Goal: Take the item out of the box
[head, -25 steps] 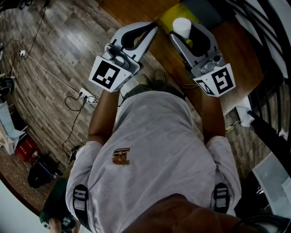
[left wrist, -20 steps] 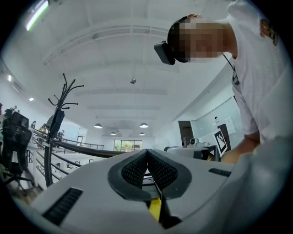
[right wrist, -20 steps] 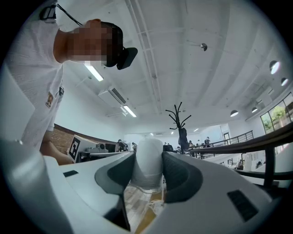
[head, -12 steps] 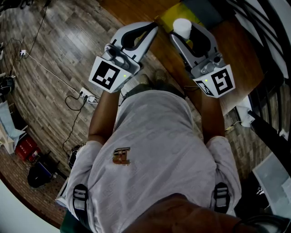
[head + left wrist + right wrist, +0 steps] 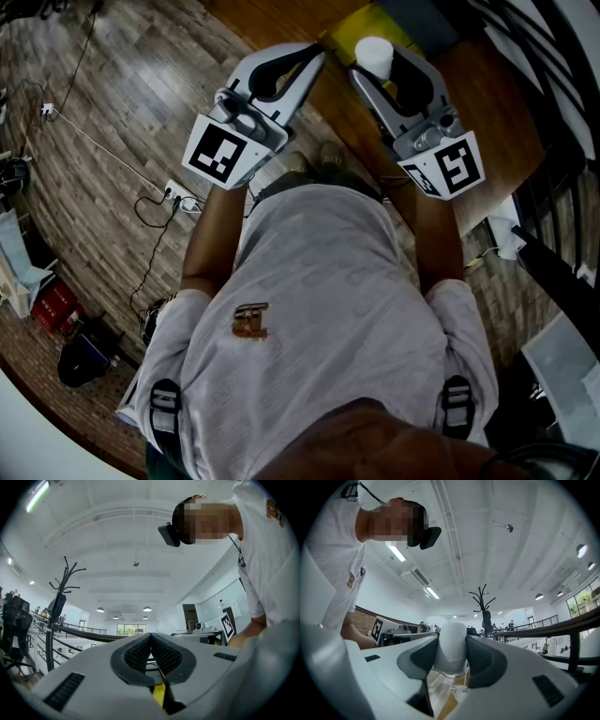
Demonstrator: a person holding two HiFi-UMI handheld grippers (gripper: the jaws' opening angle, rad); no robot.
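My right gripper [image 5: 377,64] is shut on a white cylindrical item [image 5: 375,54], lifted above the yellow box [image 5: 354,28] on the wooden table [image 5: 487,103]. In the right gripper view the white item [image 5: 452,645] stands upright between the dark pads [image 5: 486,660], which press on both of its sides. My left gripper [image 5: 315,58] is held up beside it, over the table's near left edge. In the left gripper view its jaws [image 5: 151,641] meet with nothing between them. The inside of the box is hidden.
A dark object [image 5: 422,19] lies behind the yellow box. Wooden floor [image 5: 103,103] with a white cable and a power strip [image 5: 178,197] lies to the left. White sheets [image 5: 567,366] lie at the lower right. A coat stand [image 5: 483,603] stands in the room.
Both grippers stay where they were. The white item remains between the right gripper's pads.
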